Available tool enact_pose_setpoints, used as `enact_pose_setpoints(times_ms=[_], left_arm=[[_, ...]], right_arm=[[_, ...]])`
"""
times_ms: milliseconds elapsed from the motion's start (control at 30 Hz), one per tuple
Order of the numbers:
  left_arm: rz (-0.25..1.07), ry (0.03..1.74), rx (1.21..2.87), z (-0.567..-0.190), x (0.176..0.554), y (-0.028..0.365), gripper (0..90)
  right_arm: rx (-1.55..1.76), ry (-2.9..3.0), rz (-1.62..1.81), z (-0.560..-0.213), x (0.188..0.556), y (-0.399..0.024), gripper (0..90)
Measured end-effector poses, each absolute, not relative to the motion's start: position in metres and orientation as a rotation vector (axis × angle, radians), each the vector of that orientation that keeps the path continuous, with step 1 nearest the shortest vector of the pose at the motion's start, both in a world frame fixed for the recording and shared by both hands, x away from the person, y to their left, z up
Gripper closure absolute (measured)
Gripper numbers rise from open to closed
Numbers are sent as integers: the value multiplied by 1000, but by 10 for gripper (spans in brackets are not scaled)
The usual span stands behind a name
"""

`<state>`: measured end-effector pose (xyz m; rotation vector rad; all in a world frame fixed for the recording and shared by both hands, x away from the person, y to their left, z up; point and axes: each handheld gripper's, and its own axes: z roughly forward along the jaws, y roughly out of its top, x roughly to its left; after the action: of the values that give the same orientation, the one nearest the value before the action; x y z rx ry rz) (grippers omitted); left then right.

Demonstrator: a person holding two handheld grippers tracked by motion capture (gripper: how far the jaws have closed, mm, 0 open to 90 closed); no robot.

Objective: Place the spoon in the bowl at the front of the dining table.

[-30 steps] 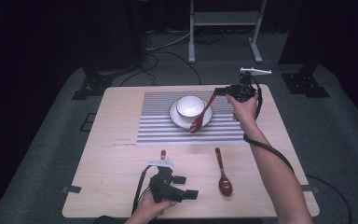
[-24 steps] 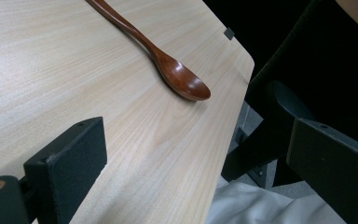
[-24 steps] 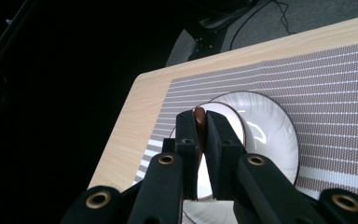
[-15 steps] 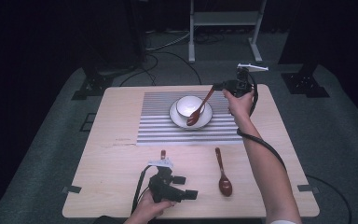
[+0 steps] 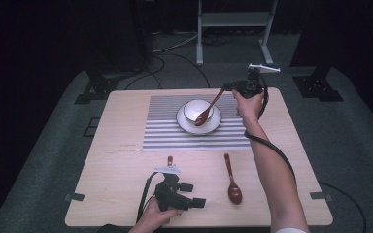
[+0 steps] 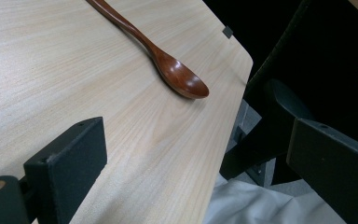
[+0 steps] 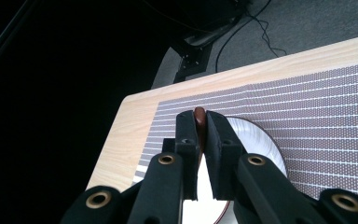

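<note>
The right gripper (image 5: 229, 88) was closed tightly on the handle of a brown wooden spoon (image 5: 208, 108). The spoon slanted down, and its scoop end was over the white bowl (image 5: 194, 108). The bowl sat on a white plate (image 5: 212, 127), in the middle of the striped mat (image 5: 165, 127). The left gripper (image 5: 194, 194) rested near the front edge of the wooden table (image 5: 121, 116). Its jaws stood wide apart and held nothing. A second spoon (image 5: 232, 180) lay flat on the table just beside it.
</note>
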<state>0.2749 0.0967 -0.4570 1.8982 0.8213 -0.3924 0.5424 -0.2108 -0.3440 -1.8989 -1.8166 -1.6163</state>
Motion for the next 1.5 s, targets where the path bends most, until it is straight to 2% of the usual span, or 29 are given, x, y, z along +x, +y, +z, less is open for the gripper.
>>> enact_pose_setpoints(times_ms=[667,1500], left_arm=[[-397,817,1905,-458,274,95,36],[-392,819,1900,-458,274,95,36]], right_arm=[[-1986,-1766,-1676,-344,545,-215,834],[-2001,-1830,-1592,-368,550,-206,832]])
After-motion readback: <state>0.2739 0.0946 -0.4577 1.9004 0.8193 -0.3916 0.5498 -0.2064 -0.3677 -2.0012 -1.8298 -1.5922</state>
